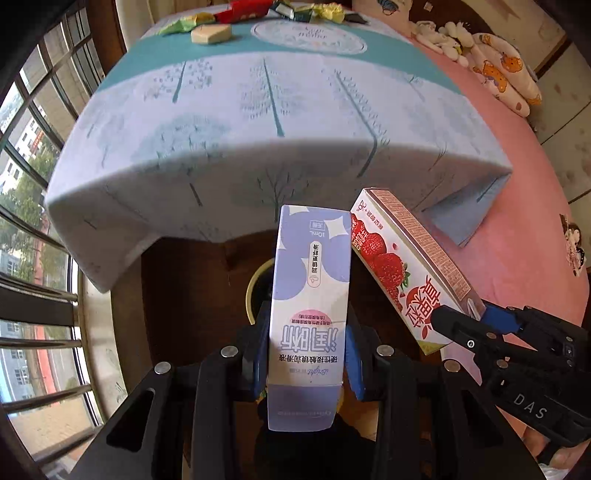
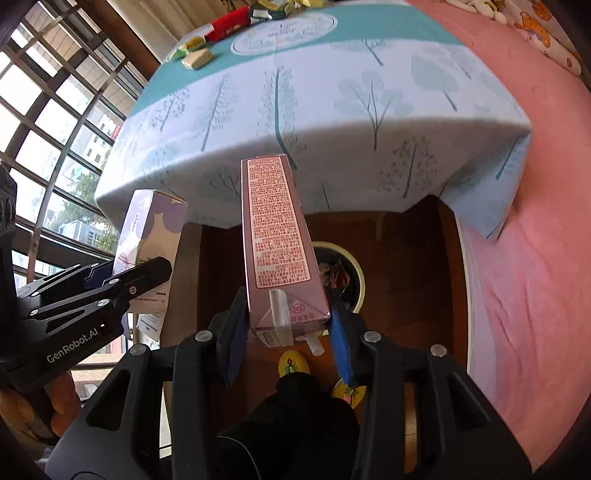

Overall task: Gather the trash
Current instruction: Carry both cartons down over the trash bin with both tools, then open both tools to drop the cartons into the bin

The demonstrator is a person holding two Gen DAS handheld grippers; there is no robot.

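**Both boxes held over the bin, table still has plenty left**

Nearest thing first: left hand-held gripper [image 1: 306, 350] is clamped on a pale purple carton [image 1: 312, 291], pads on its two narrow-ish sides, low on the box. Right hand-held gripper [image 2: 286, 332] is closed around a strawberry drink carton [image 2: 277, 236], pinching it near the end w/ the straw stuck on. The two cartons sit side by side, top corners nearly touching in the left view.

Handling-wise, imo both look like light empty cardboard, stiff enough to hold shape but they'd crush if squeezed hard. Glossy print so prob a bit slippery. Grabbing across the flat sides like now seems the safest spot.

Right below them on the wood floor is a round yellow-rimmed bin [image 2: 354, 266] w/ some trash already in it. Looks like nothing btwn cartons and bin, though the tablecloth [image 1: 258, 129] hem hangs close above it.

Further out on the table: a pale wedge-shaped box [image 1: 210, 34], a red wrapper [image 1: 243, 11], green/yellow packets. Pink bed [image 1: 517, 221] to the side, window bars [image 1: 37, 295] opposite.
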